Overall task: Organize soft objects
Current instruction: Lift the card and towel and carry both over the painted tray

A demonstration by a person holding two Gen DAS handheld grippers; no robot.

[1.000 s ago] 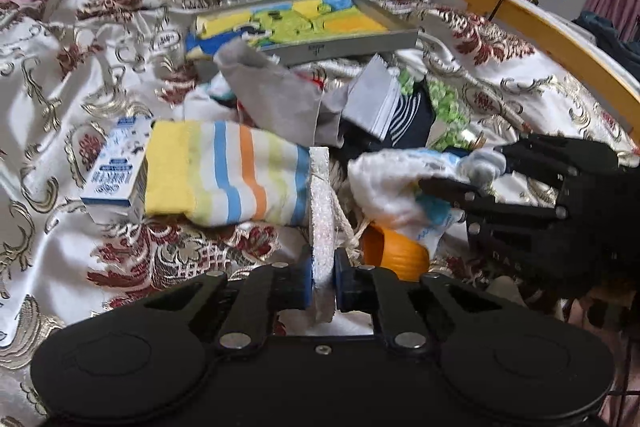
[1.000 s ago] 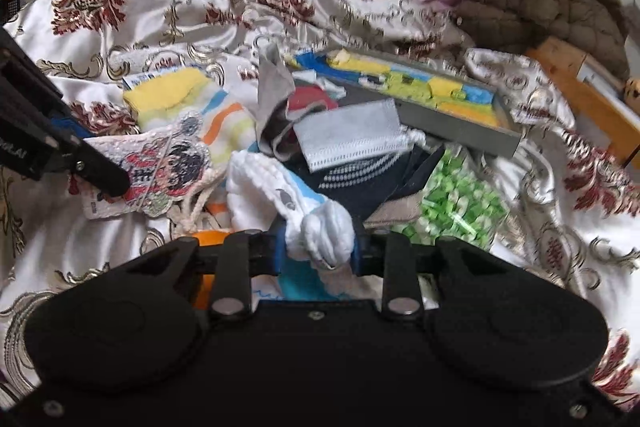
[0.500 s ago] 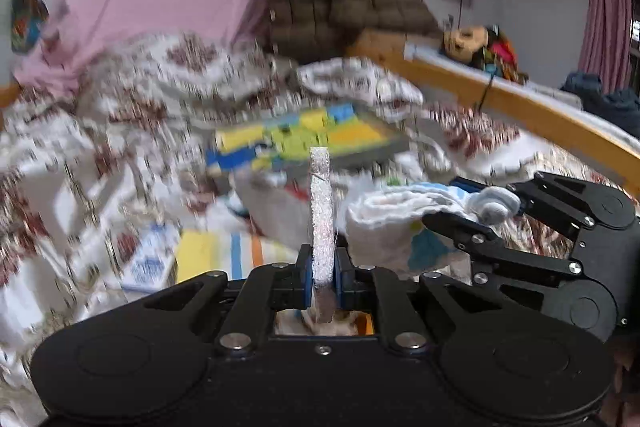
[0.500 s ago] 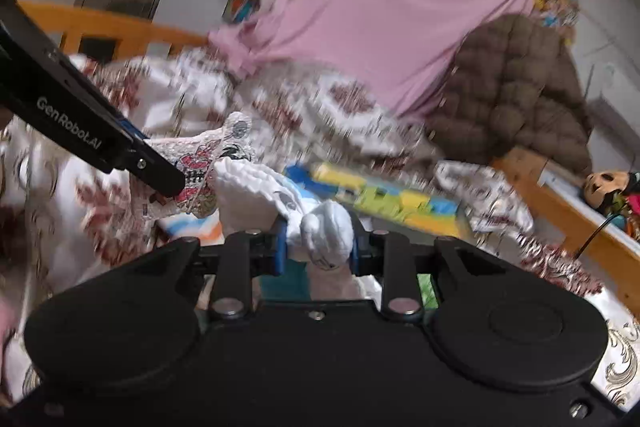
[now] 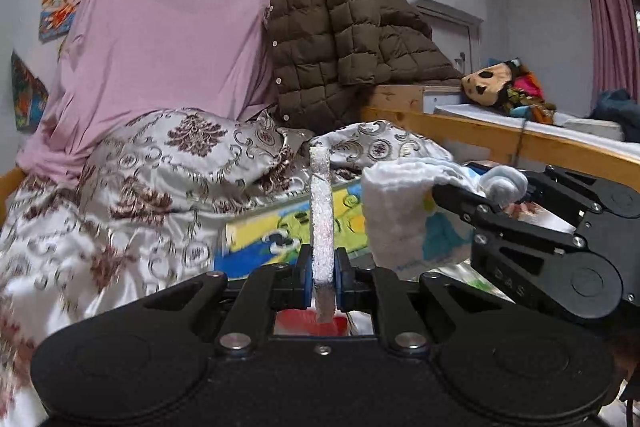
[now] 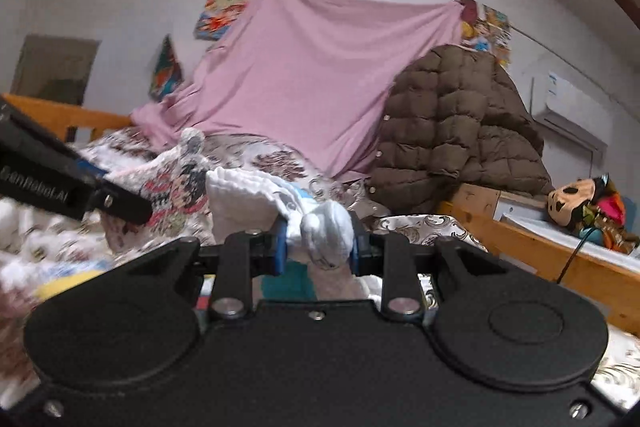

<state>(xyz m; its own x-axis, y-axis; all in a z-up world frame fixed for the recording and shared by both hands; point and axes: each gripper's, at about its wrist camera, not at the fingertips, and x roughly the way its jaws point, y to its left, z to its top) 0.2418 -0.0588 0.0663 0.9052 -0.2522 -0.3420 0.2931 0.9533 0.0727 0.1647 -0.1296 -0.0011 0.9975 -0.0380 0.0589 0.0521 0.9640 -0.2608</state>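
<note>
**Two grippers holding soft items above a cluttered bed**

Left wrist view: the left gripper is clamping a flat embroidered pouch edge-on between nearly closed blue pads, its long axis standing upright above the jaws. Just to the right, the right gripper is reaching in sideways, pinching a white terry sock with a blue patch; the sock's cuff end is pointing left. The letters "DAS" are showing on that gripper's body. Behind them a colourful tray is lying on the patterned satin bedspread.

Right wrist view: the right gripper is squeezing the bunched sock at a narrow opening, the sock's body trailing up and left. The left gripper, marked "GenRobot.AI", is holding the pouch face-on, a cartoon figure stitched on it, beside the sock. A pink sheet and a brown quilted jacket are filling the background.
</note>
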